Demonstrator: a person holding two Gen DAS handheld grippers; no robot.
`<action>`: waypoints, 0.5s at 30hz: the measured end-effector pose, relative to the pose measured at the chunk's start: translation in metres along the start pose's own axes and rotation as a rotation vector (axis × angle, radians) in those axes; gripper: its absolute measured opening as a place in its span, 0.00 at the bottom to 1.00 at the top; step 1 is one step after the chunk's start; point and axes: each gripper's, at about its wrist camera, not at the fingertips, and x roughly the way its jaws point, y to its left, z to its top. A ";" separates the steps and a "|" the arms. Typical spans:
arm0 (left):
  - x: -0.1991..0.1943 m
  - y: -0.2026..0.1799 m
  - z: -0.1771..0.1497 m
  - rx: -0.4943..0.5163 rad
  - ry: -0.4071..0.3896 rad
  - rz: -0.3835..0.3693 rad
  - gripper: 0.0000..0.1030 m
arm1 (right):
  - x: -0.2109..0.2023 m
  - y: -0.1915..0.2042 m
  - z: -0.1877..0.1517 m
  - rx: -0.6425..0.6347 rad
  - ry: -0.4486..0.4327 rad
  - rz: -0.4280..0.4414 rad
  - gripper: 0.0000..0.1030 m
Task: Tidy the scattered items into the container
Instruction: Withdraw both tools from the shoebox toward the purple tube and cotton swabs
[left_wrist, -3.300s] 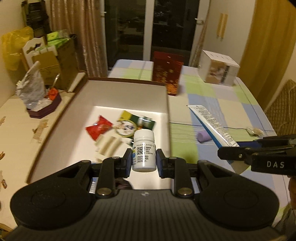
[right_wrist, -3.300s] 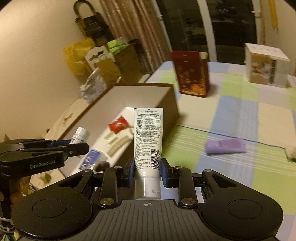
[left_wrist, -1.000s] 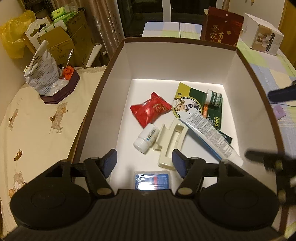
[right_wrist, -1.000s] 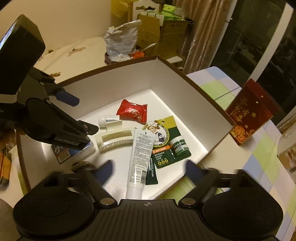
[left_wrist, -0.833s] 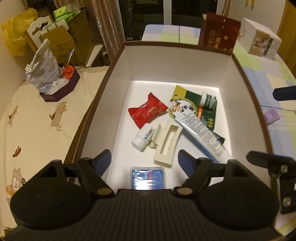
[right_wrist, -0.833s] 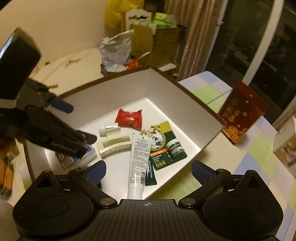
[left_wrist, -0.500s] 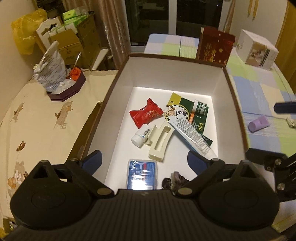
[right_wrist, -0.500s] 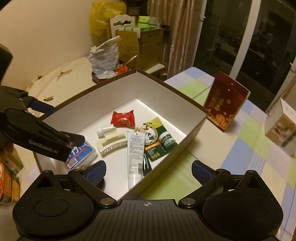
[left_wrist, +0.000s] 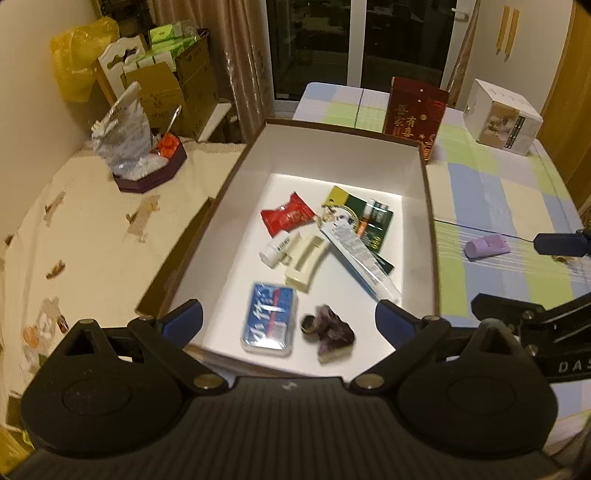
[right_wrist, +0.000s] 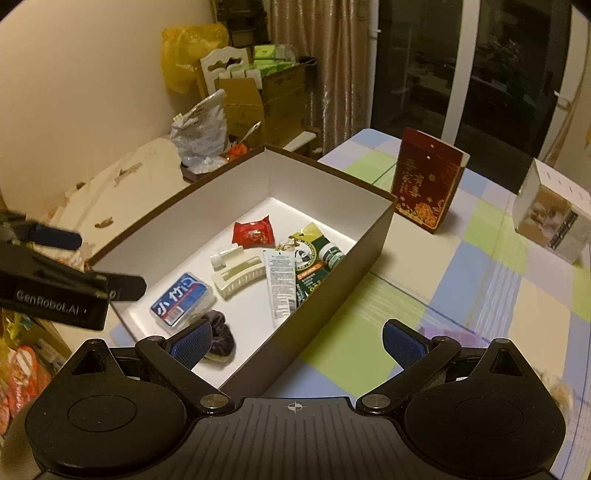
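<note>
A brown box with white inside (left_wrist: 428, 206) (right_wrist: 373, 243) holds a red packet (left_wrist: 286, 218), a small white bottle (left_wrist: 275, 251), a cream hair clip (left_wrist: 304, 262), a white tube (left_wrist: 360, 254) (right_wrist: 282, 284), a green card pack (left_wrist: 371, 219), a blue case (left_wrist: 269, 319) (right_wrist: 183, 299) and a dark scrunchie (left_wrist: 328, 330). My left gripper (left_wrist: 290, 319) hangs open and empty above the box's near end. My right gripper (right_wrist: 295, 341) is open and empty over the box's near right corner. A purple roll (left_wrist: 487, 245) lies on the checked cloth to the right of the box.
A red gift box (left_wrist: 415, 112) (right_wrist: 428, 184) stands behind the container, and a white carton (left_wrist: 504, 118) (right_wrist: 554, 218) sits further right. On the cream-clothed surface to the left is a dark tray with a foil bag (left_wrist: 127, 140). Cardboard boxes (left_wrist: 173, 85) are stacked behind.
Both grippers let go of the bottle and the tube, which now lie in the box. Both have pulled up and back with jaws wide open, so the whole box shows.
</note>
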 end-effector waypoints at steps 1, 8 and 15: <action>-0.003 -0.001 -0.003 -0.010 0.004 -0.004 0.96 | -0.004 0.000 -0.002 0.011 -0.002 0.003 1.00; -0.021 -0.019 -0.027 0.017 0.021 0.027 0.96 | -0.024 -0.002 -0.019 0.051 -0.011 0.012 1.00; -0.036 -0.029 -0.047 -0.026 0.029 -0.002 0.96 | -0.043 -0.001 -0.036 0.076 -0.017 0.021 1.00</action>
